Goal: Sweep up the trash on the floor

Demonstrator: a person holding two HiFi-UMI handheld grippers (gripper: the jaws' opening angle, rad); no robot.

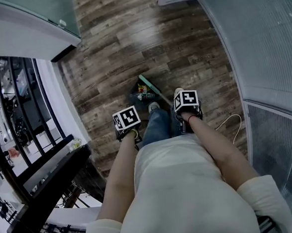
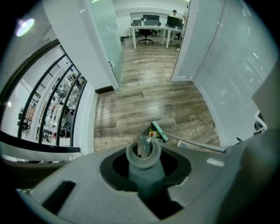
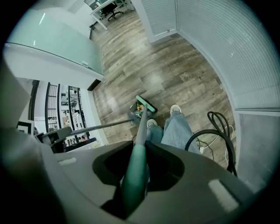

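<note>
A dark dustpan [image 1: 138,97] stands on the wood floor in front of my feet, with colourful trash [image 1: 144,93] lying in it. The green broom head [image 1: 149,84] rests against the pan's far edge. My left gripper [image 2: 143,158] is shut on the dustpan handle [image 2: 143,154], a grey tube rising from the pan [image 2: 150,133]. My right gripper [image 3: 137,162] is shut on the broom handle [image 3: 135,173], green at the grip and grey lower down, which runs to the broom head [image 3: 146,104]. In the head view both grippers [image 1: 127,121] [image 1: 187,101] hover above my knees.
My jeans leg [image 3: 176,130] and white shoes [image 3: 175,108] stand just right of the pan. A black cable [image 3: 215,127] and a white cord [image 1: 233,123] lie on the floor to the right. A white ribbed wall [image 1: 265,40] curves on the right; black railings [image 1: 22,127] and a glass panel are at the left.
</note>
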